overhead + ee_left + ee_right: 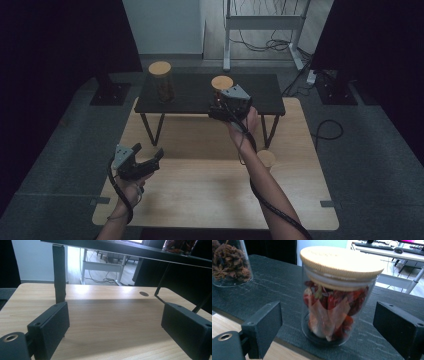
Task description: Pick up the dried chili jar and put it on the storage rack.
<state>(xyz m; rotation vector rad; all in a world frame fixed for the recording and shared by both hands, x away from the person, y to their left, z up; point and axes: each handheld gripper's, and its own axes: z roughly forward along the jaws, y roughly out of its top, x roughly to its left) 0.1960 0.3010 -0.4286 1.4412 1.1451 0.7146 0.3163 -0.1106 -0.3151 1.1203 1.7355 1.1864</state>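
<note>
Surface: light wooden table (pixel 210 195) carrying a black raised shelf (pixel 195 102).
Room: grey carpet, dark curtains, white desk frame (pixel 262 22) behind.
Jar (pixel 334 297): clear glass, wooden lid, red dried contents; upright on the shelf.
Right gripper (pixel 327 327): jaws spread either side of the jar, not touching.
Left gripper (pixel 115 327): spread, empty, over the table.

Dim and murky from the high view, corners sunk in near-black; brighter only at the far floor and wall; soft and grainy throughout; faint shadow under the black shelf (pixel 210 95) across the pale counter (pixel 210 190). Brighter in the left gripper view, daylight from the back, mild glare on the wood, near pads blurred. Slightly soft in the right gripper view; jar (pixel 337 295) smeared, lid washed pale.
</note>
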